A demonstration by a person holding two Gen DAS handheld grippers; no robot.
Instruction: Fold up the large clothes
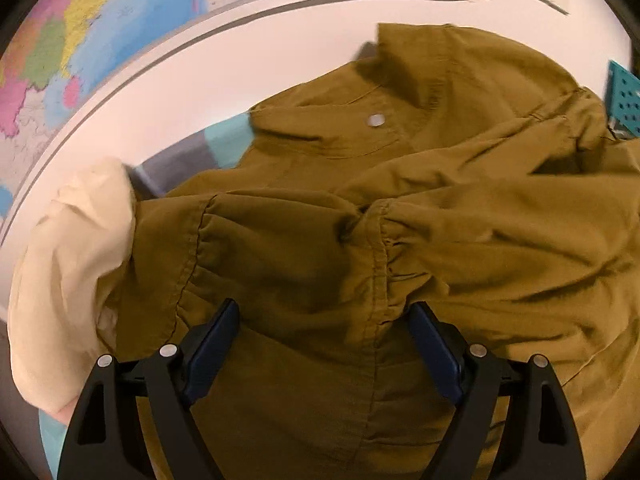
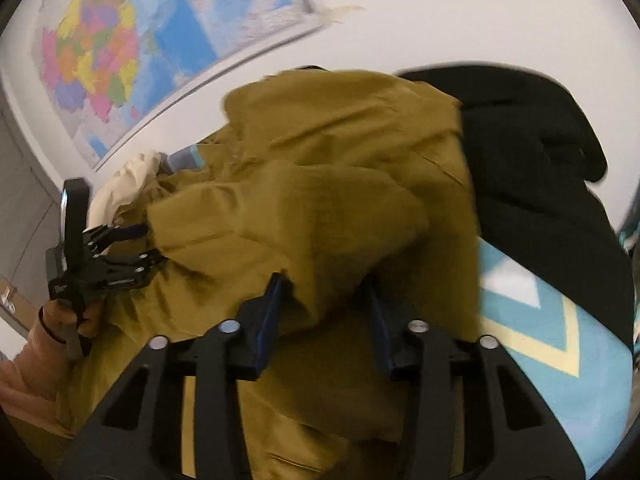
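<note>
An olive-brown jacket point(image 1: 400, 208) lies crumpled on a blue patterned cover, a round silver snap point(image 1: 375, 120) showing near its collar. My left gripper point(image 1: 324, 308) hovers over a gathered seam of the jacket, its jaws wide open with nothing clamped between them. In the right wrist view the same jacket point(image 2: 320, 184) is bunched up. My right gripper point(image 2: 324, 282) is half open, with a fold of the jacket sitting between its fingers and draping over their tips. The left gripper point(image 2: 148, 244) appears there at the jacket's left edge, held by a hand point(image 2: 60, 320).
A cream cloth point(image 1: 68, 264) lies left of the jacket and a black garment point(image 2: 532, 168) to its right. The blue, white and yellow cover point(image 2: 560, 360) shows at the lower right. A coloured map point(image 1: 80, 40) hangs on the white wall. A teal perforated object point(image 1: 624, 96) is at the right edge.
</note>
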